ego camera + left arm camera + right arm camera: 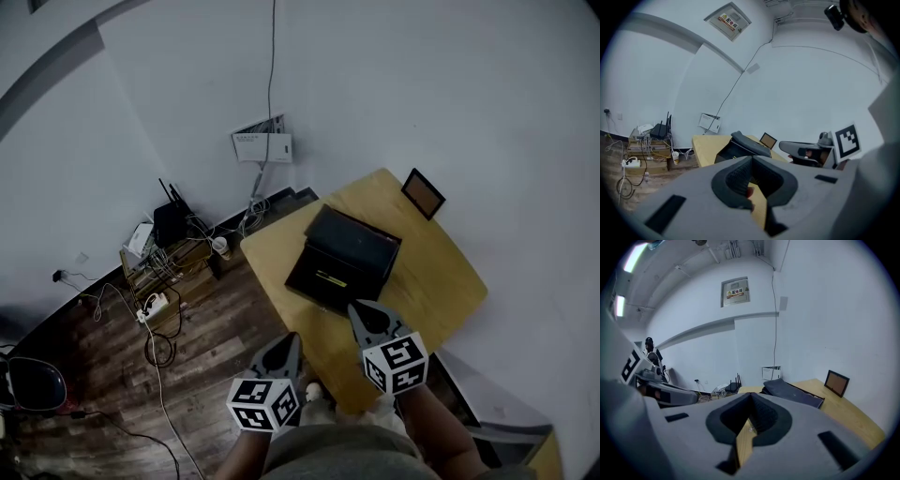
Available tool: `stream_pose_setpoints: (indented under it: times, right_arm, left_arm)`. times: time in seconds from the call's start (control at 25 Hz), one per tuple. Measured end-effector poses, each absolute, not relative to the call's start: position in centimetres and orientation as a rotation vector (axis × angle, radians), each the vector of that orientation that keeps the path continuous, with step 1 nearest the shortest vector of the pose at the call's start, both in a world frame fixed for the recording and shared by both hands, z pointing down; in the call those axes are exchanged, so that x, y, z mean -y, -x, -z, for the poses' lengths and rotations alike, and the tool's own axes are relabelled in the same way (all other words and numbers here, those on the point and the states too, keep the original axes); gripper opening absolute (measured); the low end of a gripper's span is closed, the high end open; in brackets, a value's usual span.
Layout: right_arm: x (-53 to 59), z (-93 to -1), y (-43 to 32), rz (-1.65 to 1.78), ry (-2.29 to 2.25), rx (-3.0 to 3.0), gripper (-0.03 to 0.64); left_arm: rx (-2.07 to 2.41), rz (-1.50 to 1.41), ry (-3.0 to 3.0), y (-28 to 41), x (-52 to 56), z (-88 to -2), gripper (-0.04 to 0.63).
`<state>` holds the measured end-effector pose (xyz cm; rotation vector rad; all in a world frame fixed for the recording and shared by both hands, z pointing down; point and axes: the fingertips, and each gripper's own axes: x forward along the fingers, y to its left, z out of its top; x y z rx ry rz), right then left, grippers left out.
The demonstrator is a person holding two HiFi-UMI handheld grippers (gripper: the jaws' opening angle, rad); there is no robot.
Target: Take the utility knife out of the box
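A black box [323, 281] lies open on the wooden table [441, 281], its lid [354, 236] tilted back. Inside it shows a thin yellow strip, probably the utility knife [330, 277]. My right gripper [355, 306] is shut and empty, its tip just at the near edge of the box. Further back and to the left, my left gripper [293, 336] hangs over the table's near corner, shut with nothing in it. The left gripper view has the box [740, 147] ahead of the jaws. The right gripper view shows the lid [792, 392] beyond the jaws.
A small framed board [423, 192] leans on the wall at the table's far edge. On the wooden floor to the left lie cables, a power strip [155, 306], a black router [170, 223] and cardboard boxes. A white panel [262, 145] hangs on the wall.
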<state>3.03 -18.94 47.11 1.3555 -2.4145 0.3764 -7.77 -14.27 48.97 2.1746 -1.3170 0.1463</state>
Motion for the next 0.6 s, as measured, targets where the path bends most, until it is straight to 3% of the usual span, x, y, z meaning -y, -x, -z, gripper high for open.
stream_pose_setpoints:
  times: [0.6]
  right_arm:
    - [28.9,-56.1,-2.3,-0.352,-1.099,2.258,0.002]
  left_arm:
    - [1.375,-0.146,-2.046,8.1,18.3,-52.4,0.003]
